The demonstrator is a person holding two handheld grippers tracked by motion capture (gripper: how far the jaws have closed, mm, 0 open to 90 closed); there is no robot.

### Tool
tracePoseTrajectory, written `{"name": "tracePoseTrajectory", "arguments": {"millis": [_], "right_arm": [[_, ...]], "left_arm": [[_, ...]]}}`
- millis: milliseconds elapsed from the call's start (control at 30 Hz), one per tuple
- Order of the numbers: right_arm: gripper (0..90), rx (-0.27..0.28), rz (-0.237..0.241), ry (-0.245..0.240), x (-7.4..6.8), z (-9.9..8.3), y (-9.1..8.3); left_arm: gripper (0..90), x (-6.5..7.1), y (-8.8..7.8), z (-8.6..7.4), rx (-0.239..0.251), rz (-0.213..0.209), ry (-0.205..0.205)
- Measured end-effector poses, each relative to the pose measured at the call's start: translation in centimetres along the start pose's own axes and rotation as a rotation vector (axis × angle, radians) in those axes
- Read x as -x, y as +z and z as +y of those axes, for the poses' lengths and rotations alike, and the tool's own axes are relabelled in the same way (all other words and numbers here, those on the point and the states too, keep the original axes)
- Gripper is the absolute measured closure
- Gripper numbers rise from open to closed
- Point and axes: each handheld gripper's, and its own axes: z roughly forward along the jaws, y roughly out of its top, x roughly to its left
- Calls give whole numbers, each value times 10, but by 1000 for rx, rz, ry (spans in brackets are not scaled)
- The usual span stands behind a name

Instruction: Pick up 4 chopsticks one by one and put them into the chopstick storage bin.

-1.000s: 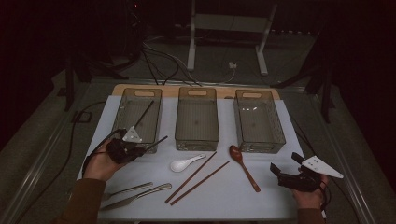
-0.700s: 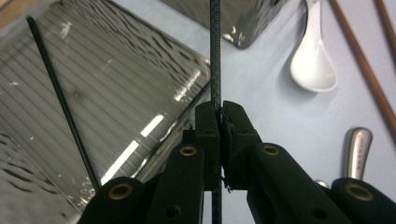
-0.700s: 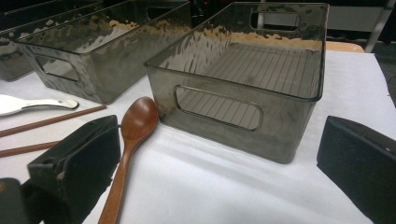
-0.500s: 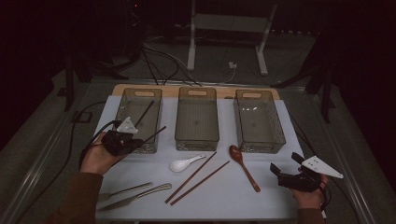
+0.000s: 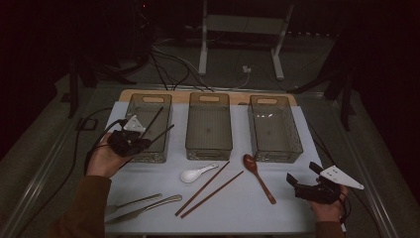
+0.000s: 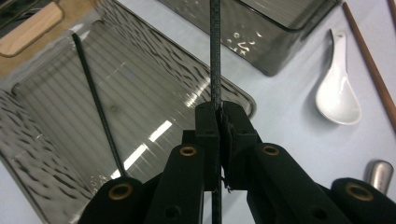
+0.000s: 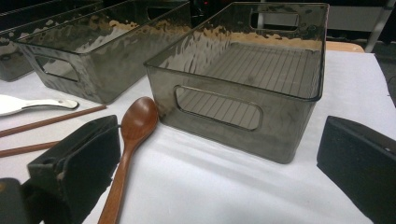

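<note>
White table covering [image 5: 297, 129] carries three smoky bins, where the left gripper [image 6: 218, 116], jaws clamped on a black chopstick [image 6: 215, 56], hovers over the left bin [image 5: 148, 153] while the right gripper [image 5: 303, 184] rests spread wide.

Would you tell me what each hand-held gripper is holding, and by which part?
Left hand-held gripper: black chopstick, pinched partway along. Right hand-held gripper: nothing.

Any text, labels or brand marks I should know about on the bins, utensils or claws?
None readable. The three bins, such as the left bin, show bare ribbed plastic. The black chopstick in the left claw, the white spoon, the wooden spoon and the right claw carry no print.
</note>
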Motion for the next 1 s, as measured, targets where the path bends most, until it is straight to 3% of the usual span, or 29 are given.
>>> {"name": "tracePoseTrajectory", "arguments": {"millis": [1000], "right_arm": [[0, -3, 1, -3, 0, 0, 1]], "left_arm": [[877, -28, 1, 15, 18, 73, -121]]}}
